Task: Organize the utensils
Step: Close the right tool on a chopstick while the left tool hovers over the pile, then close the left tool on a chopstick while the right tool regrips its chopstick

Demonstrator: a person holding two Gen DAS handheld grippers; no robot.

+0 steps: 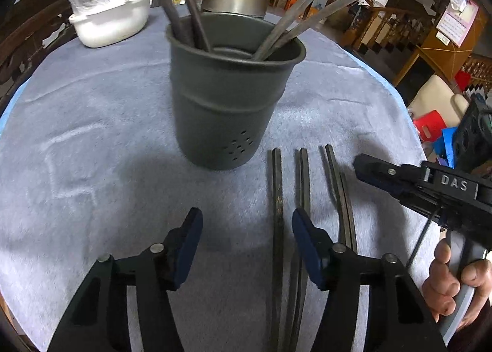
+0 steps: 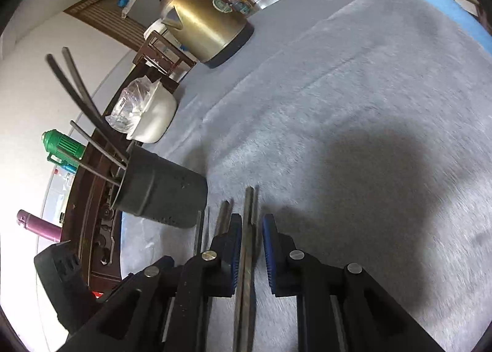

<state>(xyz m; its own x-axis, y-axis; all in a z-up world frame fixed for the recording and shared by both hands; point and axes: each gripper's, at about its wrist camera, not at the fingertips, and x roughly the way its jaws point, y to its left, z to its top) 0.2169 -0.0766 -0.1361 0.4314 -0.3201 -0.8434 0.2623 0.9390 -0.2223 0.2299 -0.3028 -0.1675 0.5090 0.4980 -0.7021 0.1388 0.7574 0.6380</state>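
While the right gripper straddles the rightmost chopstick lying on the bench, the step in hand appears to be a pick-up for transfer to the utensil holder. Its jaws stand apart on either side of the stick, not yet clamped. The next move calls for closing squarely on the shaft, then lifting and tilting it tip-down over the holder rim. The left gripper hovers with jaws wide apart, holding nothing.

Three dark, slender chopsticks lie side by side just in front of the holder (roughly parallel, near one another). The holder is grey, upright, perforated near its base, and already contains several long utensils leaning against its rim.
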